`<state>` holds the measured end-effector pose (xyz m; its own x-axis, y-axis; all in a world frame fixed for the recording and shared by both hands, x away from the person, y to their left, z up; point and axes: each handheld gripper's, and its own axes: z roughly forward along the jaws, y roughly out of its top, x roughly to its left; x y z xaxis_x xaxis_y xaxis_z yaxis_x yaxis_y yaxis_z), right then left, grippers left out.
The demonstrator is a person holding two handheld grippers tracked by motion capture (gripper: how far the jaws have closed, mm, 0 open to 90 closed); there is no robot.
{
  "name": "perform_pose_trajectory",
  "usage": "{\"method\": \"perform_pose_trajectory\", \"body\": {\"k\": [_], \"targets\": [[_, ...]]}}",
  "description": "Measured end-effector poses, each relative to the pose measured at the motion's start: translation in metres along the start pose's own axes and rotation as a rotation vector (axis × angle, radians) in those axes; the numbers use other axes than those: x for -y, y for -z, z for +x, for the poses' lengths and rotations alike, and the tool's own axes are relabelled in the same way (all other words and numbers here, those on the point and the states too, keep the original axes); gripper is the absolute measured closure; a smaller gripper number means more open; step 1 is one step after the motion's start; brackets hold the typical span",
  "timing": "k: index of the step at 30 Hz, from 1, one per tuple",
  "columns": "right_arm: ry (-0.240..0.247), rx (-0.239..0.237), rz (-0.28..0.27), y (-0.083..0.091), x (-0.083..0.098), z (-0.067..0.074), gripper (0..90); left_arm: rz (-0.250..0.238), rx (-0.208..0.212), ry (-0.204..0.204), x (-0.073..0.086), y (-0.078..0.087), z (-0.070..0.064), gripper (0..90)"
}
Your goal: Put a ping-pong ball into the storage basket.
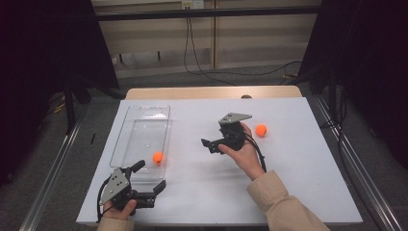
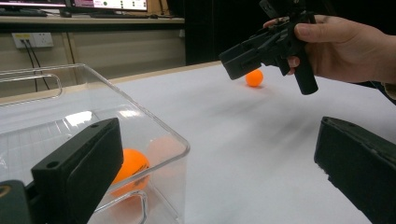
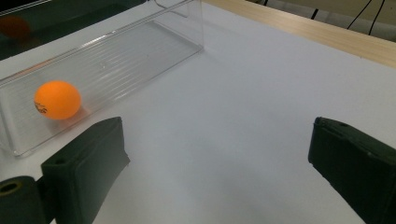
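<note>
Orange ball [image 1: 158, 157] is lodged in the clear tray's [image 1: 126, 126] near end; a second ball [image 1: 261, 130] lies far right. Both grippers, left [image 1: 150, 179] and right [image 1: 210, 145], are spread, empty; fetching judged next, right gripper to be turned toward it

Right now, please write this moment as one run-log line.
left gripper: open, empty | right gripper: open, empty | clear plastic tray: holds one orange ball | second orange ball: on white table
</note>
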<state>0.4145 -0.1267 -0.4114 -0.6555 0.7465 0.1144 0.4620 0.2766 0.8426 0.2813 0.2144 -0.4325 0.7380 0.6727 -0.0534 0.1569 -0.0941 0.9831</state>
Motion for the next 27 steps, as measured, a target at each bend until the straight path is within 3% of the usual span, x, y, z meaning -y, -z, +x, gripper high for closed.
{"method": "perform_pose_trajectory", "body": {"k": [27], "targets": [[-0.006,0.015,0.007,0.0040,0.0028,-0.0076,3.8,0.001,-0.002,0.005,0.0006,0.0003,0.0005,1.1]]}}
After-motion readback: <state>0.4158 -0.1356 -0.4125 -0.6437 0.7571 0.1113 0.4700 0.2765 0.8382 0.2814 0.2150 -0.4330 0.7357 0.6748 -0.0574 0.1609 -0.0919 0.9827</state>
